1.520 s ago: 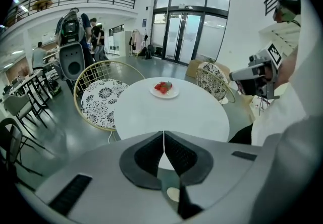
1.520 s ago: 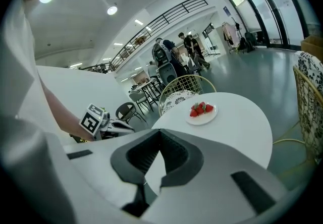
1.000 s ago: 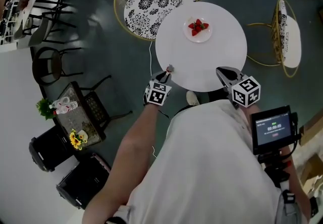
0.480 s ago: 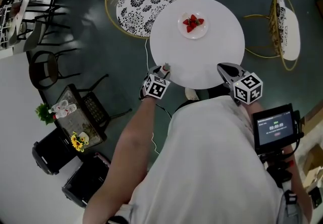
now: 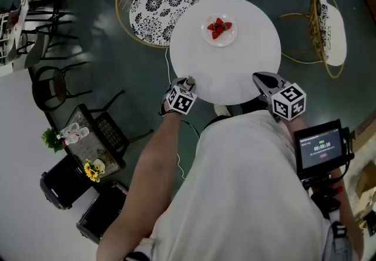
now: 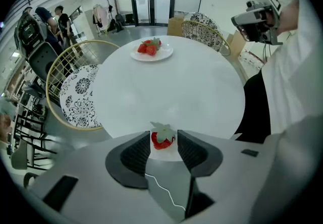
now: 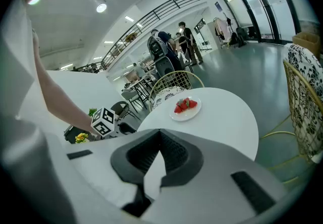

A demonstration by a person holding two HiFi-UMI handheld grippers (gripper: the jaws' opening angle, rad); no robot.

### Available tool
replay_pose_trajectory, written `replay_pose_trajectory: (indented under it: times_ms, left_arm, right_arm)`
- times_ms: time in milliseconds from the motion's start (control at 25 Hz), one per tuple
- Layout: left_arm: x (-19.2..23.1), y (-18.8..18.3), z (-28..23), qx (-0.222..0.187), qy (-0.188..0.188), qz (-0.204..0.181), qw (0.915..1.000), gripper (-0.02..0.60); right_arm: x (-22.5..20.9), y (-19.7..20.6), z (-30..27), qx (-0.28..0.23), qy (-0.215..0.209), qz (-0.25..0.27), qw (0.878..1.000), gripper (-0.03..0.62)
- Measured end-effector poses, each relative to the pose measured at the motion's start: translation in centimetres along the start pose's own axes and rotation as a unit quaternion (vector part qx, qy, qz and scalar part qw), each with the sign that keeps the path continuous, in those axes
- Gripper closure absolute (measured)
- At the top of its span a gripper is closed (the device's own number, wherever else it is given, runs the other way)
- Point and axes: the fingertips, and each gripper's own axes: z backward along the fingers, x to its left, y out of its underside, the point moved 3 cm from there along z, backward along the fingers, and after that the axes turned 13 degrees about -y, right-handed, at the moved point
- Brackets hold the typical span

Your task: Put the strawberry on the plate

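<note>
Holding the L gripper (image 5: 188,83) nose-down at the near-left edge of the table (image 6: 171,92); having just been spreading its jaws, now presenting them wide apart, w/ the strawberry (image 6: 162,141) lying on the tabletop between the pads, neither pad pressing on it; i.e. released, not grasping. Holding the R gripper (image 7: 159,131) at the near-right edge, jaw tips meeting, nothing between them; clenched, empty, prob. idling.

Locating the target: plate (image 6: 167,54) sitting at the far side of the table, already carrying other strawberries (image 6: 150,48); lying well apart from it, w/ bare tabletop between, the strawberry in question.

Judging the step in hand: pick phase, i.e. straddling the berry prior to grasping; transfer not yet begun; task approx. at its start.

Calling for, next, by est.:
- centring the pads either side of the berry body, below the green calyx;
- closing gently, soft fruit prob. bruising or slipping out under a hard pinch;
- lifting straight up, berry sitting near the table rim and liable to roll off;
- carrying across to the plate; setting down in a free spot beside the fruit already there, w/o knocking it.
</note>
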Motion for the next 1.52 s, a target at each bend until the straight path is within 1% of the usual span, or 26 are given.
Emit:
replay_pose_trajectory:
  times_ms: [80,160,400,640,840,1080,1280,1520]
  left_arm:
    - [0.0,0.0,0.1,0.001,0.002,-0.003,1.0000,0.408]
    - [0.0,0.0,0.2,0.003,0.003,-0.005,1.0000,0.433]
    - [0.1,-0.2,0.2,0.003,0.003,-0.002,1.0000,0.440]
    - [0.5,-0.9,1.0,-0.014,0.002,0.010,0.9998,0.442]
    - [0.3,-2.5,2.1,-0.047,0.000,0.040,0.9981,0.442]
    - [-0.7,-4.8,3.5,-0.090,0.010,0.033,0.9954,0.442]
    - [-1.2,-7.8,4.6,-0.129,0.010,0.032,0.9910,0.442]
    - [-2.1,-11.2,4.9,-0.160,0.015,0.024,0.9867,0.442]
  right_arm:
    - [0.0,-0.2,-0.1,-0.001,-0.001,0.000,1.000,0.589]
    - [0.1,-0.4,-0.2,-0.002,-0.003,0.001,1.000,0.589]
    - [0.2,-0.5,-0.3,-0.003,-0.004,0.003,1.000,0.589]
    - [0.2,-1.0,-0.5,-0.006,-0.003,0.008,1.000,0.589]
    - [0.3,-1.7,-0.7,-0.011,-0.005,0.015,1.000,0.589]
    - [0.3,-1.9,-0.9,-0.019,0.002,0.019,1.000,0.589]
    - [-0.2,-2.3,-0.7,-0.028,0.005,0.019,0.999,0.589]
    - [-1.1,-2.5,0.0,-0.040,0.014,0.016,0.999,0.589]
